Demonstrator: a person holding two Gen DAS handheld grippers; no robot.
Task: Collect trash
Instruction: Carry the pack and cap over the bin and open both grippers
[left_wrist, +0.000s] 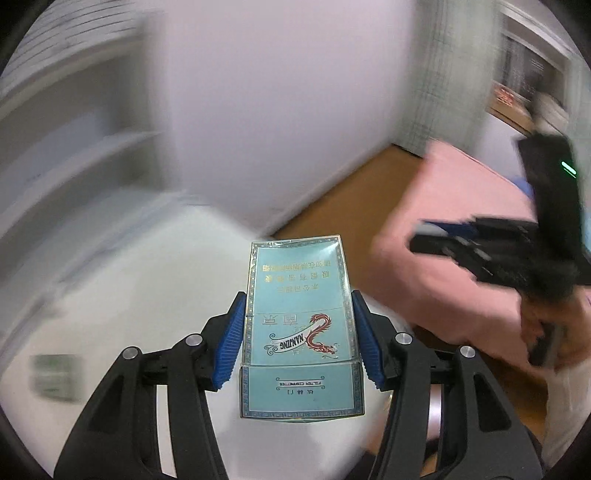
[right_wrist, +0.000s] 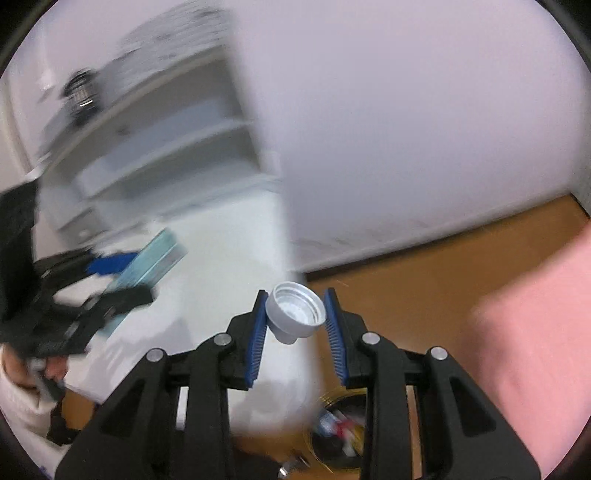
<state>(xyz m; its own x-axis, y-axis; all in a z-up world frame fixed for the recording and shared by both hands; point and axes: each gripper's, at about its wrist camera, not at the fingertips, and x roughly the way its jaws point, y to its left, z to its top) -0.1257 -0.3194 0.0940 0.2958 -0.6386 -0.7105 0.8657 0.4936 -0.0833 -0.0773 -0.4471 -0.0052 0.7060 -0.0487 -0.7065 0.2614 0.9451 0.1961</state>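
Observation:
My left gripper (left_wrist: 299, 325) is shut on a light blue cigarette pack (left_wrist: 299, 314) with a red dragon print, its blue pads pressing both long sides. The pack hangs above the white table (left_wrist: 140, 288). My right gripper (right_wrist: 295, 314) is shut on a small white bottle cap (right_wrist: 295, 314), its hollow side facing the camera. In the right wrist view the left gripper (right_wrist: 107, 291) with its pack (right_wrist: 151, 258) shows blurred at the left. The right gripper (left_wrist: 480, 254) shows blurred at the right of the left wrist view. A trash bin (right_wrist: 340, 432) with colourful wrappers inside sits on the floor low in the right wrist view.
A white shelf unit (right_wrist: 159, 147) stands behind the table against a pale wall. A pink bedspread (left_wrist: 454, 229) lies at the right over the wooden floor (right_wrist: 406, 266). A small green item (left_wrist: 55, 376) lies blurred on the table at the left. Both views are motion-blurred.

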